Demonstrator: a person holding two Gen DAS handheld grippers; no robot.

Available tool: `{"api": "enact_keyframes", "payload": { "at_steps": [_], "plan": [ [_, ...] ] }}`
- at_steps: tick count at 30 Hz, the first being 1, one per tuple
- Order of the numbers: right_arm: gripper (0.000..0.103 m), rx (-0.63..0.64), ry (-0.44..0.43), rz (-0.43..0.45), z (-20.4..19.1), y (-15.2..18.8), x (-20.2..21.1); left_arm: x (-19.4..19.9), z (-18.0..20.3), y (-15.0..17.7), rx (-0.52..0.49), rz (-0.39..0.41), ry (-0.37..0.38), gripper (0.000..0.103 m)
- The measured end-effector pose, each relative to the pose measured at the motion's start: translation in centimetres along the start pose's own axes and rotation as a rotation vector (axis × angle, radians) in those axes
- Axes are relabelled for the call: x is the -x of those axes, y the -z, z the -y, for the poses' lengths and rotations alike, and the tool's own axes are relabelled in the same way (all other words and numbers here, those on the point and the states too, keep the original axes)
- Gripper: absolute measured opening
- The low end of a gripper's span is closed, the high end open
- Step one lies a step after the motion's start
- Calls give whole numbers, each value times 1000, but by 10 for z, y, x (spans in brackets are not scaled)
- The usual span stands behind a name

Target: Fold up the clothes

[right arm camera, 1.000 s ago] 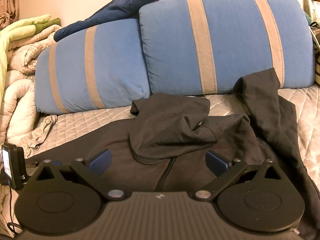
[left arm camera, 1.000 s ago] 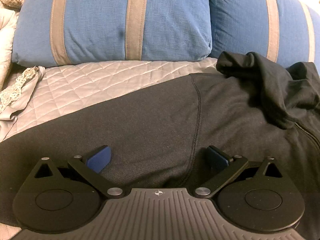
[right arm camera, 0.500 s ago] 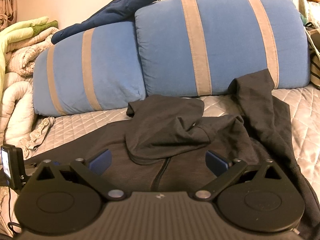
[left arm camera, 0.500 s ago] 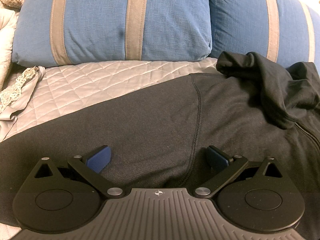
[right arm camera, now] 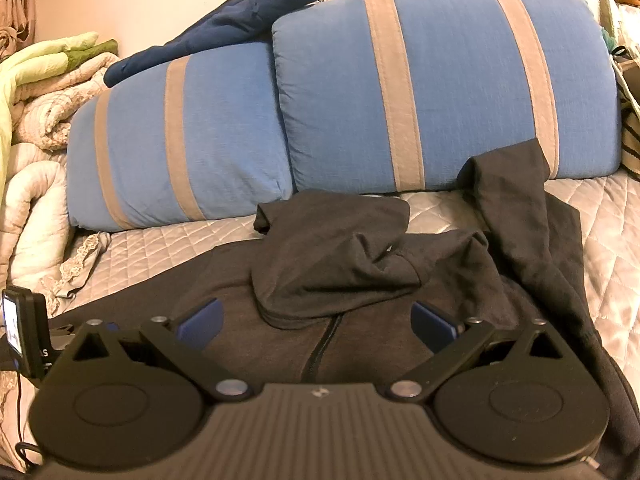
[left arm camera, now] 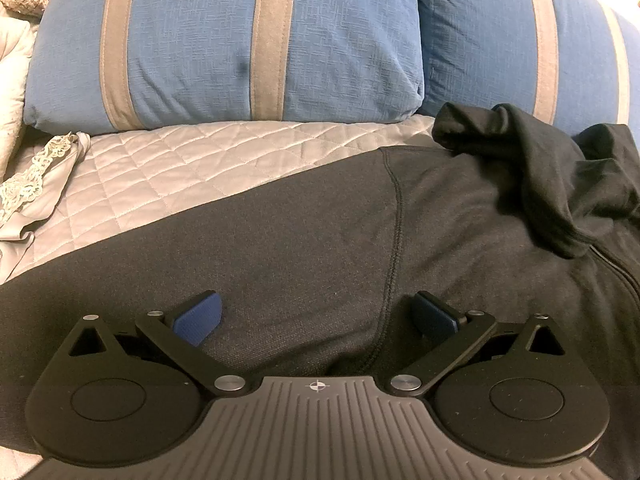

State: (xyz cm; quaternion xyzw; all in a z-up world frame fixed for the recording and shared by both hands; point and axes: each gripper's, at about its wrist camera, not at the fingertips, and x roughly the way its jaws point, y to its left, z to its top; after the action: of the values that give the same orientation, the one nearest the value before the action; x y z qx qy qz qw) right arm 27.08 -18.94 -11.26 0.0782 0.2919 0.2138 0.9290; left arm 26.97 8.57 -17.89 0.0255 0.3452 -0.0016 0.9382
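A quilted grey bedspread (right arm camera: 152, 256) carries the dark hoodie (right arm camera: 360, 280) at centre, two blue striped pillows (right arm camera: 440, 92) at twelve o'clock.

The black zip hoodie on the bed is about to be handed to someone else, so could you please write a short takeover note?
Left gripper: open, empty, low over the hoodie near its left shoulder seam.
Right gripper: open, empty, over the chest zipper.
Hoodie: spread front-up on the quilted bedspread, hood flopped onto the chest, one sleeve draped up against the blue striped pillows.
Done: laid out only; no folds.
Left: flatten hood, bring sleeves in, fold body.
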Motion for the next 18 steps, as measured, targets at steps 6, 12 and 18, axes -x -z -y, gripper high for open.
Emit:
{"api": "enact_keyframes", "payload": {
  "at_steps": [6,12,18],
  "plan": [
    [103,2,0,-3,0,0,0,0,0,0,0,0,1,103],
    [103,-3,3,-8,0,1,-1,0,0,0,0,0,3,103],
    [103,0,5,-13,0,1,-2,0,0,0,-1,0,4,103]
  ]
}}
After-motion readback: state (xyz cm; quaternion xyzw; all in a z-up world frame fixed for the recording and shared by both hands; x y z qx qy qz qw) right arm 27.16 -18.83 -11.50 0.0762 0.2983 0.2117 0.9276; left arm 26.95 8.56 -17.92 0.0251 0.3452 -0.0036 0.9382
